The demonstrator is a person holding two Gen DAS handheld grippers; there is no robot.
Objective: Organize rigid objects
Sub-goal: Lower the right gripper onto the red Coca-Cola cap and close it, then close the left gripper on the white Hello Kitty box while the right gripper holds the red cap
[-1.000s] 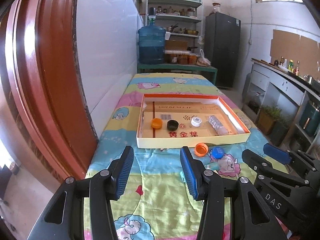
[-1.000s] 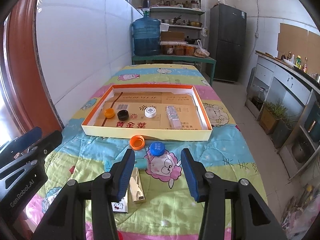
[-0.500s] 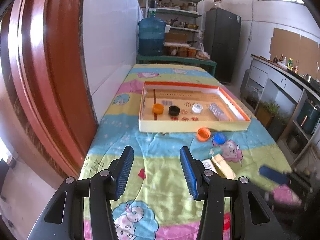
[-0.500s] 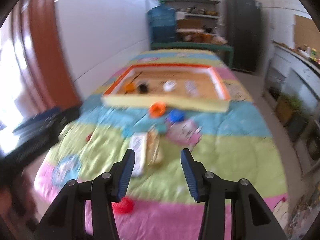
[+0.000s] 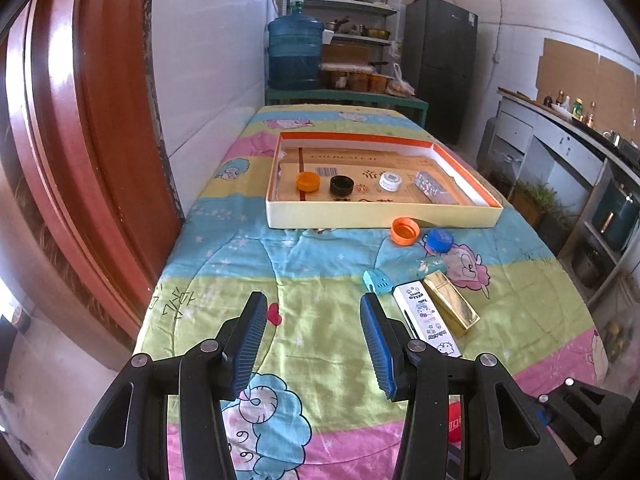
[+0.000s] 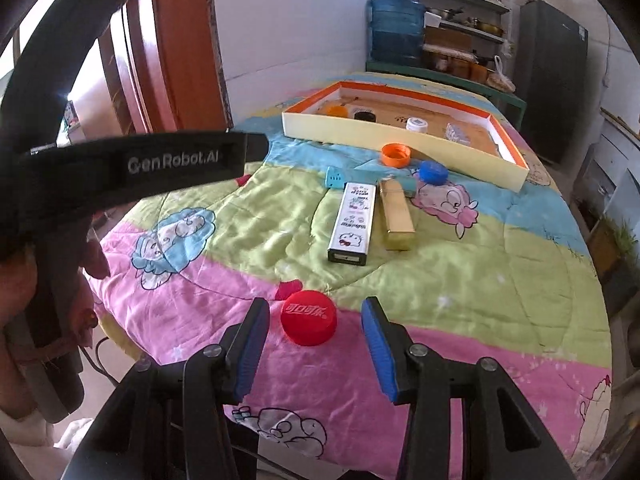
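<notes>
Right gripper (image 6: 314, 334) has swung down and toward the near end of the bed since a second ago: it framed the blue cap (image 6: 433, 171) then, and now a red cap (image 6: 308, 322) sits between its open jaws, pads clear of it on both sides. Left gripper (image 5: 310, 334) dropped a little too; jaws apart, nothing between them, only the quilt (image 5: 320, 280) underneath.

Landmark is the tray (image 5: 380, 218), a shallow cream box with an orange inner rim:
- red cap: well in front of the tray, on the pink band at the quilt's near edge
- inside the tray, in a row: orange cap (image 5: 308, 181), black cap (image 5: 342, 185), white cap (image 5: 390, 181), clear patterned piece (image 5: 434, 188)
- just in front of the tray's front wall: open orange cap (image 5: 405, 231) and the blue cap, side by side
- further in front: light-blue piece (image 5: 378, 281), white cartoon-print box (image 5: 426, 314) and gold box (image 5: 451, 304), the two boxes side by side

Left gripper's body crosses the left of the right wrist view.
</notes>
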